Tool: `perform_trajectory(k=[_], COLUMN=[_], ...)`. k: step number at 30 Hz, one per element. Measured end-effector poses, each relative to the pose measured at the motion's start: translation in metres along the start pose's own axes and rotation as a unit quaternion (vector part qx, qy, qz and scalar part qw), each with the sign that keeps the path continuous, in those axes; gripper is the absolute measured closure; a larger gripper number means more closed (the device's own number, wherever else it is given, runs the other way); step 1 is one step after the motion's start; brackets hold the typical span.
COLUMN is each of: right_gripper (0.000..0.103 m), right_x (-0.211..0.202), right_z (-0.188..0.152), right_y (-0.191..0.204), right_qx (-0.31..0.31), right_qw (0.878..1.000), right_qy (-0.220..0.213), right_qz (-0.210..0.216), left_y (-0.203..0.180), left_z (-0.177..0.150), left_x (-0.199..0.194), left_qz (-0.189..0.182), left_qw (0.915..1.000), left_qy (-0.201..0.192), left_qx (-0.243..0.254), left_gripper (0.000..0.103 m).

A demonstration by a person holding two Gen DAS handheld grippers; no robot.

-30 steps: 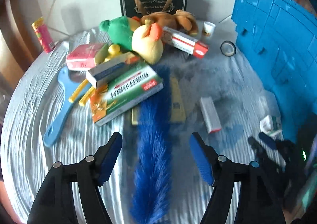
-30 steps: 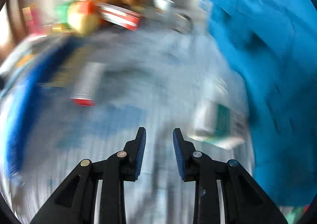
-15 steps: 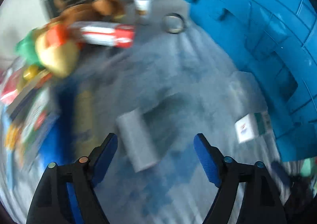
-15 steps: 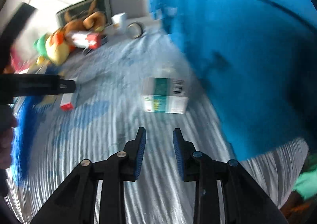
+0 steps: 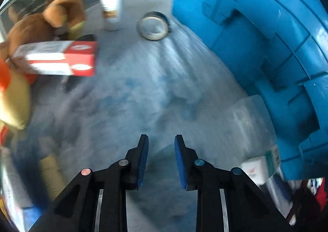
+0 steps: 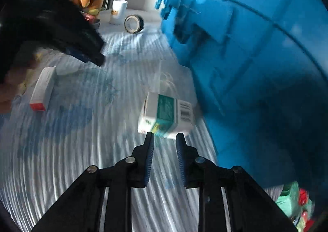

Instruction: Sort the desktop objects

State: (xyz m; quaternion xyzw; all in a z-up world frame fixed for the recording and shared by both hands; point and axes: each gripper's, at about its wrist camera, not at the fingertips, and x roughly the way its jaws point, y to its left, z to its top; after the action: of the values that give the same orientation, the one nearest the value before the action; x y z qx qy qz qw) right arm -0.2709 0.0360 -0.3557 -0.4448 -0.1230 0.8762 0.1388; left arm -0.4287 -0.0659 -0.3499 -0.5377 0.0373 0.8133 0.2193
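Observation:
A big blue plastic crate (image 5: 266, 33) stands at the right, also in the right wrist view (image 6: 256, 68). A white and green box (image 6: 167, 117) lies on the cloth beside it, just ahead of my right gripper (image 6: 163, 137), which is narrowly open and empty. The same box shows at the lower right of the left wrist view (image 5: 260, 167). My left gripper (image 5: 161, 139) is narrowed to a small gap with nothing between its pads, above bare cloth. It appears as a dark shape in the right wrist view (image 6: 61, 26). A white box with a red end (image 6: 42, 90) lies at the left.
A red and white box (image 5: 59, 60) rests on a brown plush toy (image 5: 47, 20). A white paper cup (image 5: 111, 13) and a tape roll (image 5: 153, 25) stand at the back. A clear plastic packet (image 5: 246, 117) lies by the crate. The striped cloth (image 6: 82, 139) covers the table.
My left gripper has swung right toward the crate and closed from wide open to a narrow gap. My right gripper has come closer to the white and green box.

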Motion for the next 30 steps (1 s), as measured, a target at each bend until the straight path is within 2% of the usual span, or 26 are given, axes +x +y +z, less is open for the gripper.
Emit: perform_trajectory(k=[2,5,6,7,8,9,10,12,14,19,22,24,27,30], right_gripper=[0.081,0.081,0.079,0.073,0.071,0.071,0.071,0.071,0.071,0.067,0.067,0.067,0.065,0.065], right_x=[0.006,0.019,0.024,0.028,0.028,0.026,0.019,0.006,0.007,0.009,0.028,0.033,0.047,0.047], right_z=[0.008,0.019,0.023,0.027,0.031,0.034,0.039,0.047,0.047,0.048,0.048,0.045,0.059,0.075], right_y=[0.0,0.004,0.005,0.008,0.016,0.024,0.036,0.056,0.051,0.04,0.034,0.03,0.03,0.052], right_qx=[0.005,0.004,0.008,0.009,-0.008,-0.028,-0.061,-0.119,-0.109,-0.083,-0.075,-0.07,-0.064,-0.094], right_qw=[1.0,1.0,1.0,0.999,0.997,0.994,0.991,0.983,0.988,0.996,0.997,0.997,0.991,0.969], right_qy=[-0.004,-0.001,0.003,0.004,-0.002,-0.011,-0.03,-0.063,-0.052,-0.024,0.009,-0.001,-0.027,-0.033], right_qz=[0.003,0.011,0.022,0.038,0.073,0.102,0.112,0.127,0.098,0.026,-0.002,0.031,0.118,0.225], left_y=[0.017,0.041,0.048,0.054,0.06,0.065,0.069,0.076,0.079,0.083,0.086,0.088,0.087,0.085], left_z=[-0.005,-0.015,-0.019,-0.023,-0.027,-0.031,-0.036,-0.045,-0.052,-0.071,-0.083,-0.086,-0.087,-0.084], left_x=[-0.01,-0.03,-0.038,-0.046,-0.054,-0.061,-0.068,-0.082,-0.089,-0.099,-0.101,-0.1,-0.098,-0.093], left_qz=[0.002,0.006,0.009,0.013,0.021,0.029,0.036,0.052,0.058,0.076,0.083,0.087,0.088,0.086], left_qw=[0.9998,0.9987,0.9982,0.9975,0.9965,0.9954,0.9943,0.9913,0.989,0.982,0.9792,0.978,0.9777,0.9791], left_qy=[-0.004,-0.009,-0.012,-0.017,-0.023,-0.029,-0.036,-0.049,-0.056,-0.058,-0.053,-0.05,-0.047,-0.04], left_qx=[-0.018,-0.049,-0.059,-0.068,-0.078,-0.087,-0.093,-0.11,-0.125,-0.163,-0.178,-0.183,-0.185,-0.18], left_gripper=[0.071,0.071,0.069,0.063,0.053,0.049,0.044,0.041,0.032,0.03,0.03,0.03,0.03,0.03])
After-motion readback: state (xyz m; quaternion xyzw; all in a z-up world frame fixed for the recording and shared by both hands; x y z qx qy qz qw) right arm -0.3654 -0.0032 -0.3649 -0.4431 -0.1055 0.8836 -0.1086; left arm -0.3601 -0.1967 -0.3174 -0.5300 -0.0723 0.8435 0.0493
